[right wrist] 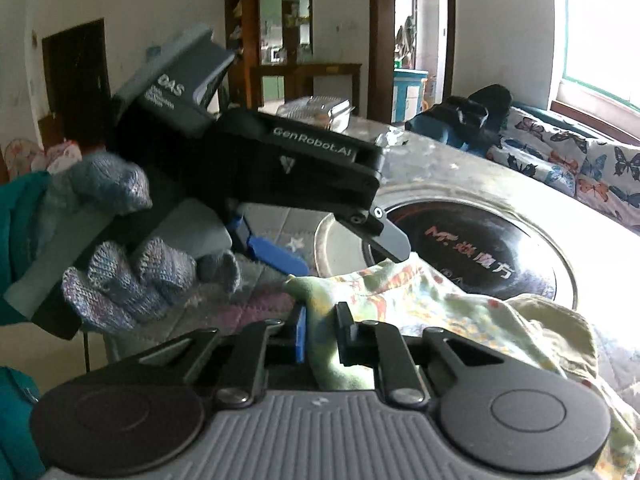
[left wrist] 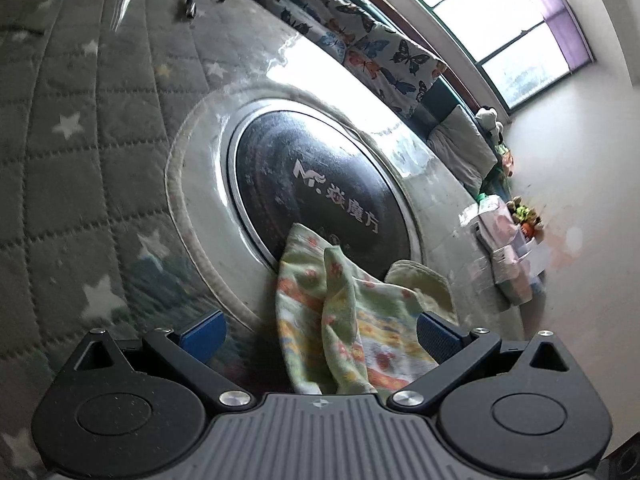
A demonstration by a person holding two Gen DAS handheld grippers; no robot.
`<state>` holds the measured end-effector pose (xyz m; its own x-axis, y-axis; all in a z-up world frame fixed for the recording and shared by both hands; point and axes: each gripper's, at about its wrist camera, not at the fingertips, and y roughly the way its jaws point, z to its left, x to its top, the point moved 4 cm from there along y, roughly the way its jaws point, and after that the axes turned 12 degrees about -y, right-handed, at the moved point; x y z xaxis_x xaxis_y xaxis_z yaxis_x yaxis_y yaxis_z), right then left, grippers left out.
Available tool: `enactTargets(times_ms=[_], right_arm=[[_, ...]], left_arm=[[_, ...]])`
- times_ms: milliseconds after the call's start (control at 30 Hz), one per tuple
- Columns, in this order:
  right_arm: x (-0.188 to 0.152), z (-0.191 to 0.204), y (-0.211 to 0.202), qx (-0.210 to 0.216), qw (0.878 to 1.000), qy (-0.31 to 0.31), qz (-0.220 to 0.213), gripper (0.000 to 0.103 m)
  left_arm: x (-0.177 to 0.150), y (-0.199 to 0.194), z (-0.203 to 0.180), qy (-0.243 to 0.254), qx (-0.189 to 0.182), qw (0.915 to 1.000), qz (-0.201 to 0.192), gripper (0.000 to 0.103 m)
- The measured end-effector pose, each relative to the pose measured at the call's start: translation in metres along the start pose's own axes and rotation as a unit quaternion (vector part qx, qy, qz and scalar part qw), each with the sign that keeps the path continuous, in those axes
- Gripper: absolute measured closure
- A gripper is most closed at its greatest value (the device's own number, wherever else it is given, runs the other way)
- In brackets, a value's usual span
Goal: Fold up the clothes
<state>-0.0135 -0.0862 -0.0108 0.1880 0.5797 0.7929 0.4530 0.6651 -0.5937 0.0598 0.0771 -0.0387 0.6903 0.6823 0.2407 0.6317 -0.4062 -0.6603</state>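
A small green, yellow and orange patterned garment (left wrist: 352, 320) lies bunched on the table by the black round hotplate (left wrist: 316, 184). My left gripper (left wrist: 316, 332) is open, its blue pads (left wrist: 202, 334) either side of the cloth, not pinching it. In the right wrist view the same garment (right wrist: 420, 304) spreads to the right, and my right gripper (right wrist: 322, 340) is shut on a fold of it. The left gripper (right wrist: 340, 248) hovers above the cloth there, held by a gloved hand (right wrist: 132, 272).
The table carries a grey star-quilted cover (left wrist: 80, 140) under clear plastic. A butterfly-print sofa cover (left wrist: 372, 52) runs along the far side below the window. Boxes and small items (left wrist: 508, 240) sit at the table's right end. A foil tray (right wrist: 320, 108) lies at the far edge.
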Motion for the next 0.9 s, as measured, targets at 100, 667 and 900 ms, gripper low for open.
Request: enactTargets(times_ms=[100, 667, 900], right_arm=[[-0.001, -0.002, -0.006, -0.002, 1.0, 0.005, -0.007, 0.091], [-0.013, -0.007, -0.022, -0.007, 1.0, 0.024, -0.013, 0.078], [-0.036, -0.036, -0.046, -0.05, 0.996, 0.078, -0.008, 0.069]], left_arm=[[-0.002, 0.003, -0.002, -0.019, -0.011, 0.9997, 0.013, 0.001], [-0.011, 0.026, 0.001, -0.032, -0.033, 0.9963, 0.072, 0.08], [-0.012, 0.024, 0.001, -0.022, -0.029, 0.997, 0.069, 0.082]])
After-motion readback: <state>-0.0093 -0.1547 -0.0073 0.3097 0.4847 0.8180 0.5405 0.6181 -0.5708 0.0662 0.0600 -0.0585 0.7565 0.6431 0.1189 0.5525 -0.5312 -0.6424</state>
